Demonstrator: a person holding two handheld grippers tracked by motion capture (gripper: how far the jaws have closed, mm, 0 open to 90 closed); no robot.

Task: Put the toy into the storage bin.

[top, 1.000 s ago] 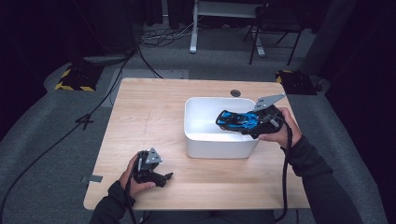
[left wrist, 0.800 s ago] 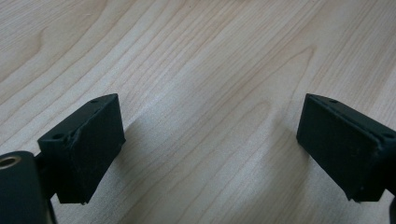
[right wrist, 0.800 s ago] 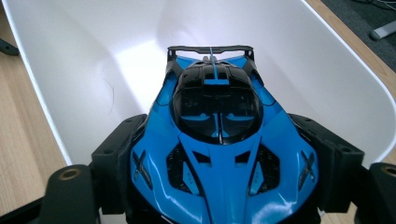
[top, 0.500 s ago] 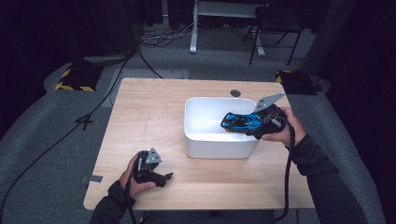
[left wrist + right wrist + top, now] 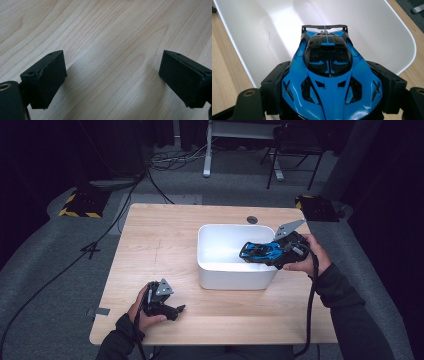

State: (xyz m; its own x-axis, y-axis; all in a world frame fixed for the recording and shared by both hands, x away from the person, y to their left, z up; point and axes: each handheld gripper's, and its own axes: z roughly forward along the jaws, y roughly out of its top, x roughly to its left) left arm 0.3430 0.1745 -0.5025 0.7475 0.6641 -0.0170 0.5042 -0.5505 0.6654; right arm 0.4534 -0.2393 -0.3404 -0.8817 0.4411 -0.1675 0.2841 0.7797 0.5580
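A blue and black toy race car hangs over the right side of a white tub, clamped by my right gripper. In the right gripper view the toy car points its rear wing away from the camera, the two black pads pressing on its flanks, the white tub below it. My left gripper rests low on the wooden table near the front left, held by a hand. In the left gripper view its pads stand wide apart over bare wood, with nothing between them.
A round hole marks the table's far edge behind the tub. Cables trail from both grippers off the front. Around the table lie grey floor, black cables, a yellow-striped block and chair legs at the back.
The right gripper with the car has drifted slightly lower and a little left over the tub. The left gripper has stayed in place.
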